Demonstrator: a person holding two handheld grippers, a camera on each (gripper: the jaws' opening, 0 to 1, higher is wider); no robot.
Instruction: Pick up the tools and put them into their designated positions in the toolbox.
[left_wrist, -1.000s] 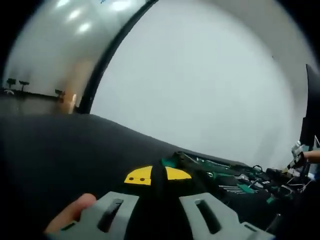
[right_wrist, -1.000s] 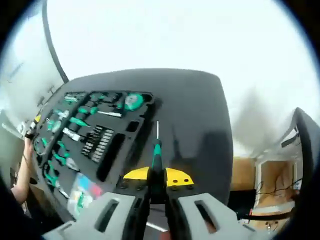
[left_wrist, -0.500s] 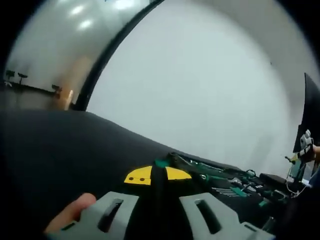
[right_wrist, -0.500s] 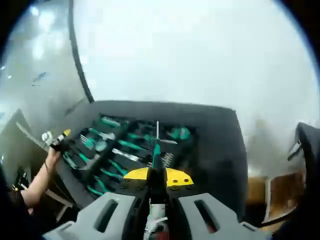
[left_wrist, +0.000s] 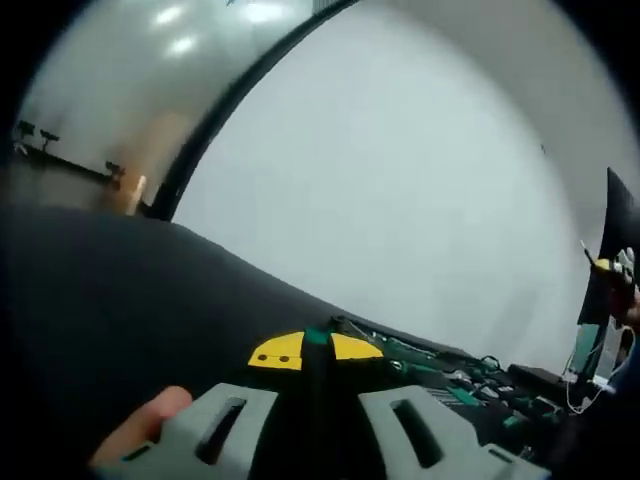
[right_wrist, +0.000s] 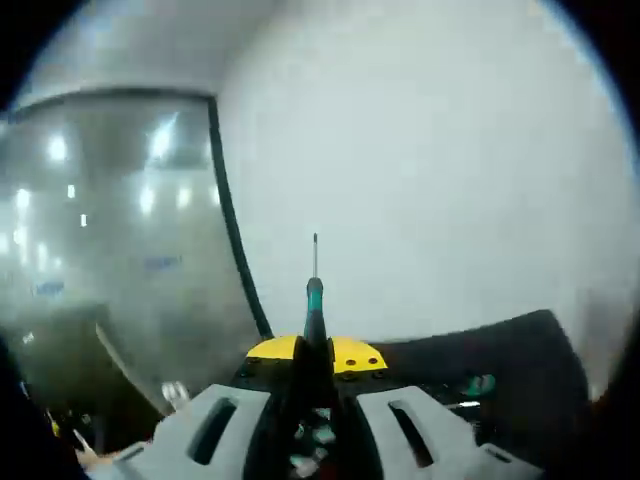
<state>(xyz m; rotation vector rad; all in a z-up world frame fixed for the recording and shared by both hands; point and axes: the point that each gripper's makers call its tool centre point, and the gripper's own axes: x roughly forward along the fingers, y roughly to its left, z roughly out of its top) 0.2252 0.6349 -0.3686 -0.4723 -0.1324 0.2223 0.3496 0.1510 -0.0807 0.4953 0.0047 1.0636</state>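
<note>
Left gripper view: a fingertip (left_wrist: 150, 415) of the person shows at the lower left, just beside the left gripper (left_wrist: 318, 420). Its two grey jaws stand close together with a dark, narrow item between them; whether they clamp it cannot be told, as the item is too dark to identify. A green tip shows at the yellow plate just ahead of the jaws. The gripper sits low over a black table (left_wrist: 110, 300), and the toolbox (left_wrist: 455, 385) lies to the right of it, seen edge-on, with green-handled tools in its slots (individual tools too blurred to name). Behind the toolbox is a white wall (left_wrist: 400, 170).

Right gripper view: the right gripper (right_wrist: 315, 425) is closed on a screwdriver (right_wrist: 314, 300), gripped at the black lower part of its handle. The screwdriver's long axis runs straight along the gripper's own axis, directly away from the camera: green collar just past the yellow plate, thin metal shaft beyond, tip pointing up the view toward the wall. The tool is held in the air, apart from the toolbox (right_wrist: 480, 385), of which a black edge and one green item show below and to the right of the shaft.
</note>
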